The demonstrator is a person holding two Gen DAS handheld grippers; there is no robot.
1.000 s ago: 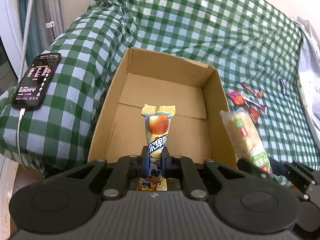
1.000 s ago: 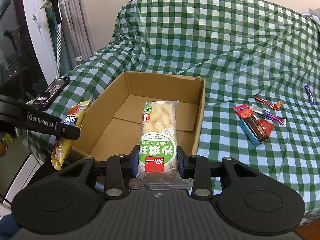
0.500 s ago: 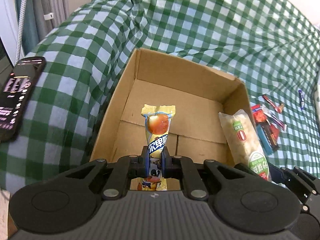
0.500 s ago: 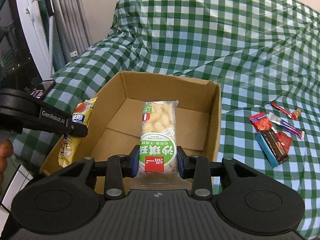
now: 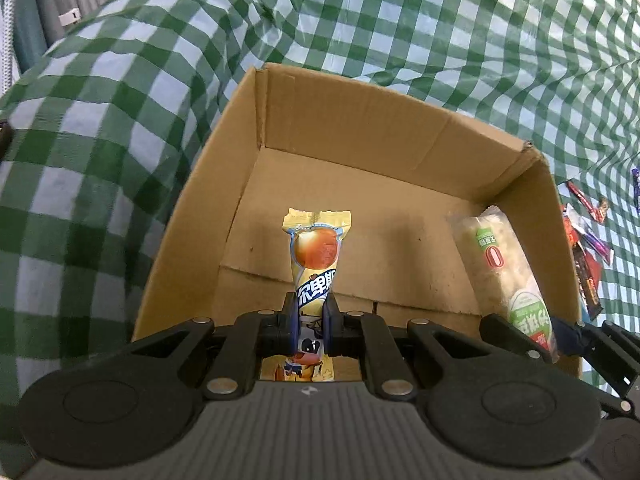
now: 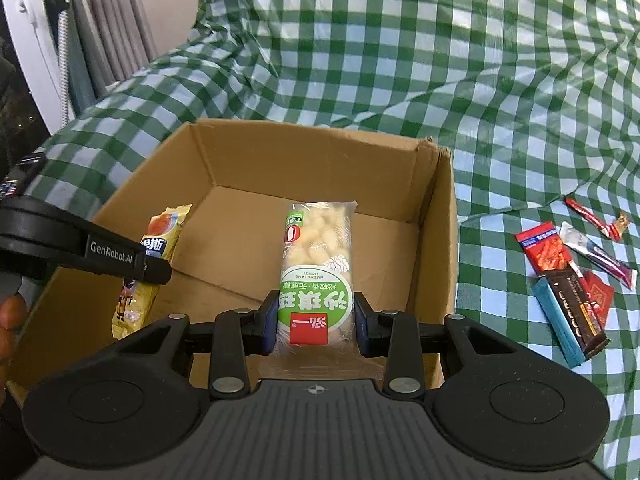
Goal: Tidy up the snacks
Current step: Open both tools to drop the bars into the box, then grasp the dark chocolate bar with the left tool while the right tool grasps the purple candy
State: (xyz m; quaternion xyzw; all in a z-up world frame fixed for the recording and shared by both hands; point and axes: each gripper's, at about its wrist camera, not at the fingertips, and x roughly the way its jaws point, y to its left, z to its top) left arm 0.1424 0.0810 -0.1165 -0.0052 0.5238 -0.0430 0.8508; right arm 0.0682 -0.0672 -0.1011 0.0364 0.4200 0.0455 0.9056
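Note:
An open cardboard box [image 5: 360, 120] [image 6: 312, 148] sits on a green checked cloth, with nothing lying on its floor. My left gripper [image 5: 311, 322] is shut on a yellow snack packet [image 5: 316, 248] with an orange picture, held upright over the box's near left part. That packet [image 6: 160, 240] and the left gripper's arm also show at the left of the right wrist view. My right gripper [image 6: 316, 320] is shut on a clear bag of pale puffs with a green label [image 6: 318, 256], held over the box's near right part. The same bag [image 5: 504, 276] shows at the right of the left wrist view.
Several small snack packs [image 6: 568, 276] in red, teal and purple lie on the checked cloth [image 6: 440, 60] to the right of the box. A curtain and a cable [image 6: 64, 64] hang at the far left. A person's fingertips [image 6: 10, 316] show at the left edge.
Both grippers have moved forward and down toward the box with their packets, so the box now looks larger. The phone at the left has slid out of the left wrist view.

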